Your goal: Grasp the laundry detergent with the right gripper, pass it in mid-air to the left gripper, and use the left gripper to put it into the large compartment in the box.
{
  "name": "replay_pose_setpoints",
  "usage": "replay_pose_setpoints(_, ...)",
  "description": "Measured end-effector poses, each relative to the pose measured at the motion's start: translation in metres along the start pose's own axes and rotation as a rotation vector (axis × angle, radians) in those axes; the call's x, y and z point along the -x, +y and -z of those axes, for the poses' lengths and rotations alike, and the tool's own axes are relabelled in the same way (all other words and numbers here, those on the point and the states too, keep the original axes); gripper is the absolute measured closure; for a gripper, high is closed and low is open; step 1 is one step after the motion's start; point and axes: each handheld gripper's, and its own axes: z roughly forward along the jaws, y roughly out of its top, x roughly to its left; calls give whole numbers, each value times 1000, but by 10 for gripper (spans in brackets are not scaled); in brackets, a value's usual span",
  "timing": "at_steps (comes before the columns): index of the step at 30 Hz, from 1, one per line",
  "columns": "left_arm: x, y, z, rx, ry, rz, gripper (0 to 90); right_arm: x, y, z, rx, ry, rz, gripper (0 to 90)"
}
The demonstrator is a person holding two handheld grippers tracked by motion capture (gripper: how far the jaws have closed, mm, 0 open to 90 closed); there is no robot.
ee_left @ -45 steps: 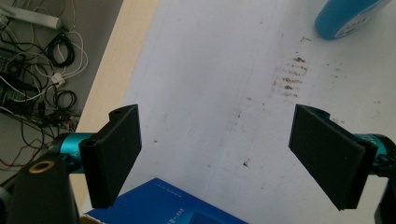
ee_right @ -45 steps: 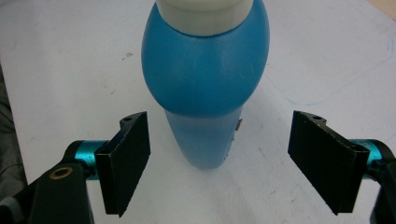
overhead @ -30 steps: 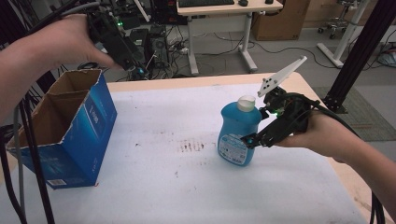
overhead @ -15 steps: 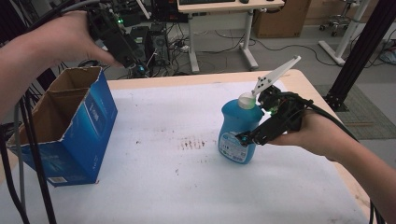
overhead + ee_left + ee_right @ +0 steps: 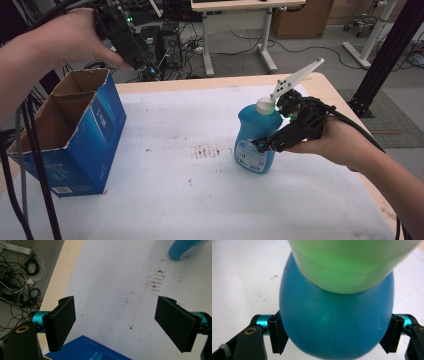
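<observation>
Right claw (image 5: 263, 145) clamped on rounded blue bottle (image 5: 256, 140) with pale cap, upright, left claw (image 5: 116, 325) wide open, empty

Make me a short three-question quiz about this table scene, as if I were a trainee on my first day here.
1. True or false: the right tool has its jaws on either side of the blue bottle.
2. The cardboard box is: A) closed and taped, B) open at the top, C) lying flat on its side.
3. Fill in: the left tool, held above the table, has its jaws wide ____.

Key
1. True: in the right gripper view both black jaws press the bottle's sides.
2. B: its flaps stand open.
3. Open, with nothing between them.
</observation>
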Motion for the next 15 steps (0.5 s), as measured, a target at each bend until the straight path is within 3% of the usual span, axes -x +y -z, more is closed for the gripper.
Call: replay_pose_setpoints(15, 0, -1, 0, -1, 4, 2, 172, 0, -2, -1, 16, -8, -8, 314)
